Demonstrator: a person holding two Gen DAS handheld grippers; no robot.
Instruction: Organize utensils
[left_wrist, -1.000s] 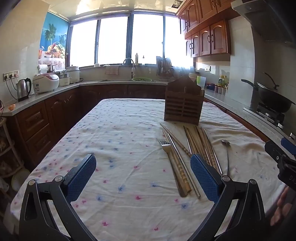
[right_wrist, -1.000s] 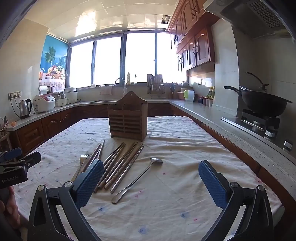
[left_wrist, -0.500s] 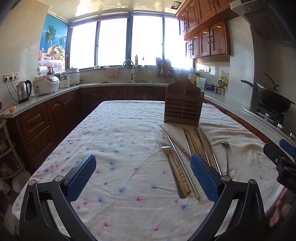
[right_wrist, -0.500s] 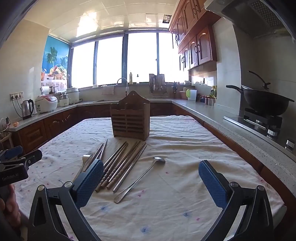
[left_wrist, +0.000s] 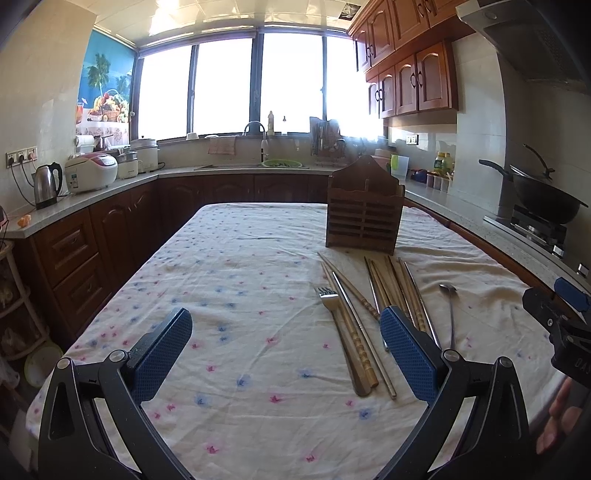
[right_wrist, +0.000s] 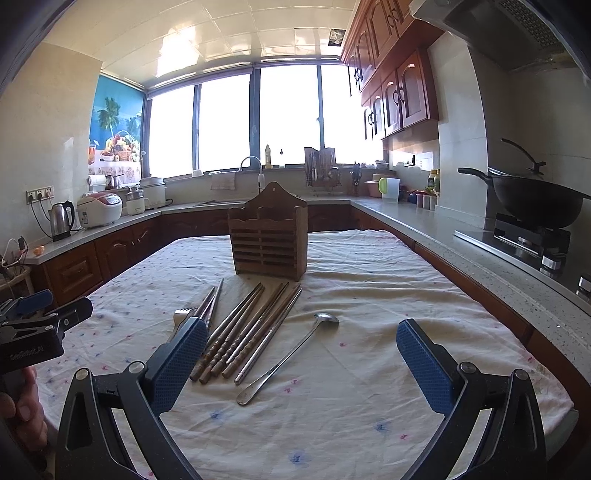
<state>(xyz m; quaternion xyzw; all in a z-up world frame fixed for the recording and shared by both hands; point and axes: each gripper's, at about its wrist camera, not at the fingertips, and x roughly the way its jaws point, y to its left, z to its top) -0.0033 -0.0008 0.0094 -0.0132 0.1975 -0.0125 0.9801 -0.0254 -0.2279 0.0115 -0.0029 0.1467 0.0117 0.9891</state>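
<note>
A brown slatted wooden utensil holder (left_wrist: 364, 212) (right_wrist: 269, 238) stands upright on the flowered tablecloth. In front of it lie several wooden and metal chopsticks (left_wrist: 397, 288) (right_wrist: 251, 328), a metal fork (left_wrist: 338, 325) (right_wrist: 181, 317) and a long metal spoon (left_wrist: 451, 314) (right_wrist: 291, 354). My left gripper (left_wrist: 286, 349) is open and empty, above the cloth to the left of the utensils. My right gripper (right_wrist: 301, 354) is open and empty, with the spoon and chopstick ends lying between its fingers' line of sight.
The table (right_wrist: 369, 424) is ringed by dark wood counters. A wok (right_wrist: 532, 203) sits on the stove at right. A kettle (left_wrist: 46, 184) and rice cooker (left_wrist: 92, 171) stand at left. The table's right edge (right_wrist: 550, 387) is near.
Both grippers have tilted or lowered slightly, so the holder and utensils sit a little lower in each view. Both stay open and nothing on the table has moved.
</note>
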